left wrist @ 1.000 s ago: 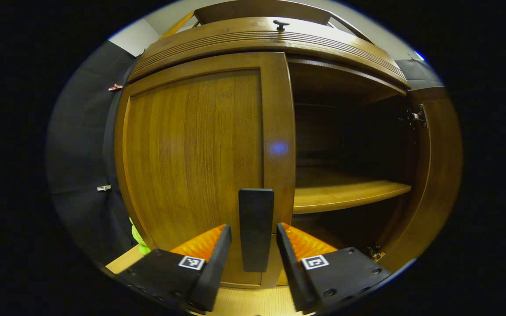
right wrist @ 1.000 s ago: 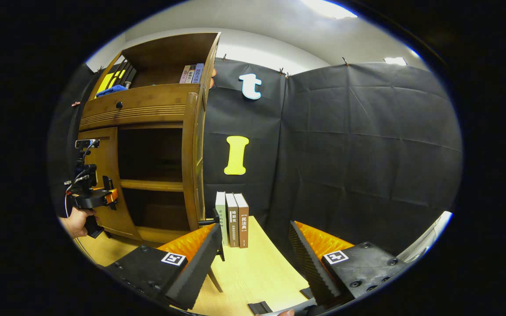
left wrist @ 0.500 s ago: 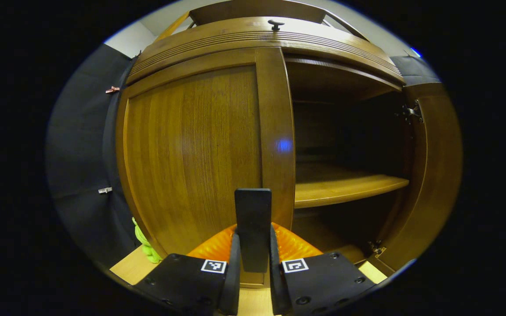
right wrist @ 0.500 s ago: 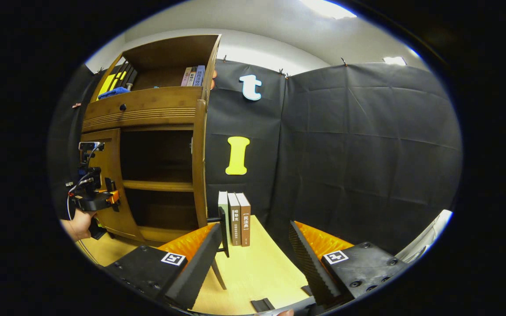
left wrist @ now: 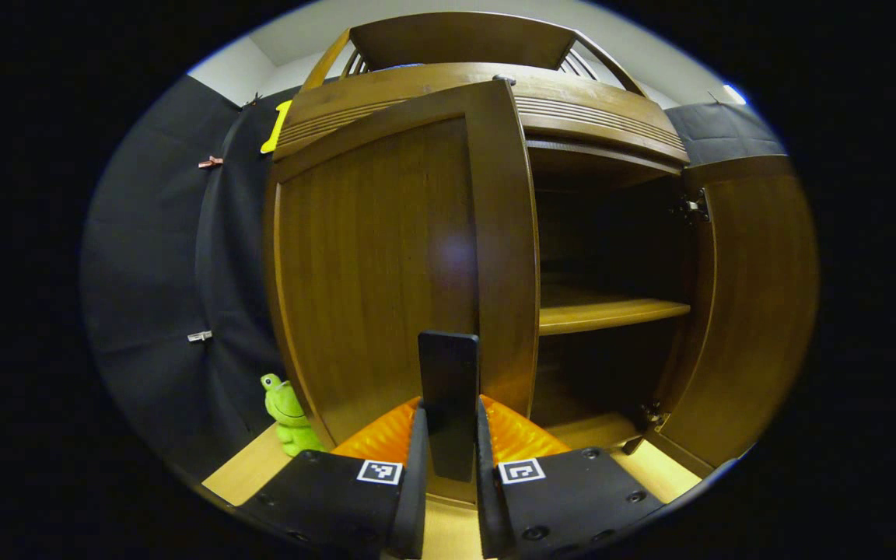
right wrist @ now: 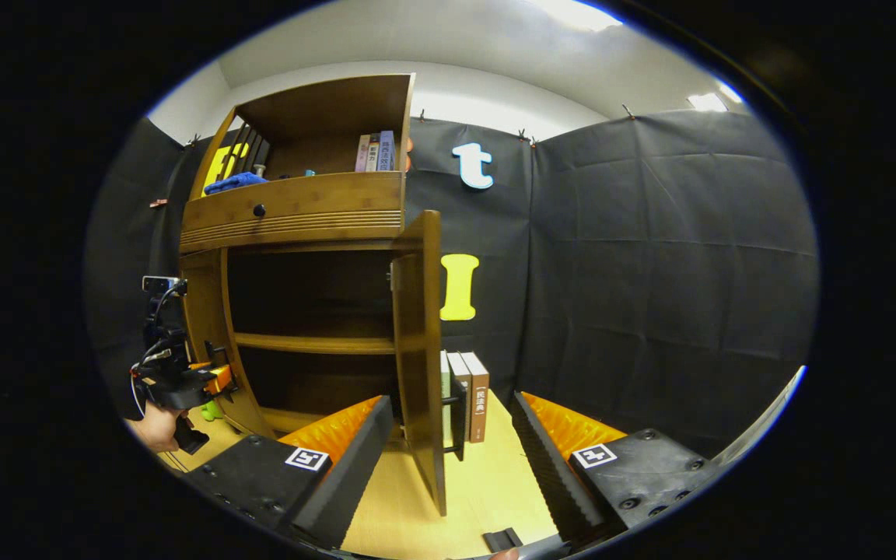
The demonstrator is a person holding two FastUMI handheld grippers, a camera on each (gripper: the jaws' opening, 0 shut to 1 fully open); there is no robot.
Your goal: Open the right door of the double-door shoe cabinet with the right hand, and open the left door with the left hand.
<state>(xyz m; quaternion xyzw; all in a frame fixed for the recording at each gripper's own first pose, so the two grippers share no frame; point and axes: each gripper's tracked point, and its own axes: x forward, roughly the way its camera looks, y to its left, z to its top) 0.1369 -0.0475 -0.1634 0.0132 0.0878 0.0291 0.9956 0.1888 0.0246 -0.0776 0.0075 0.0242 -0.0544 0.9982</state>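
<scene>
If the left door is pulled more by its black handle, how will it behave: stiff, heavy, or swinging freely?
The left door looks like rigid wood, so probably no flex. It likely pivots around its outer edge. The left gripper jaws clamp the flat handle, so slipping seems unlikely.

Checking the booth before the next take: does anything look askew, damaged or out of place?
Nothing stands out. The right door stands open, the left gripper is shut on the left door's handle, the books stand upright.

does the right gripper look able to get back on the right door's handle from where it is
Probably yes. The right gripper is open, and the right door stands edge-on between its jaws, with the dark handle on the door's far side just ahead and nothing across the gap.
</scene>
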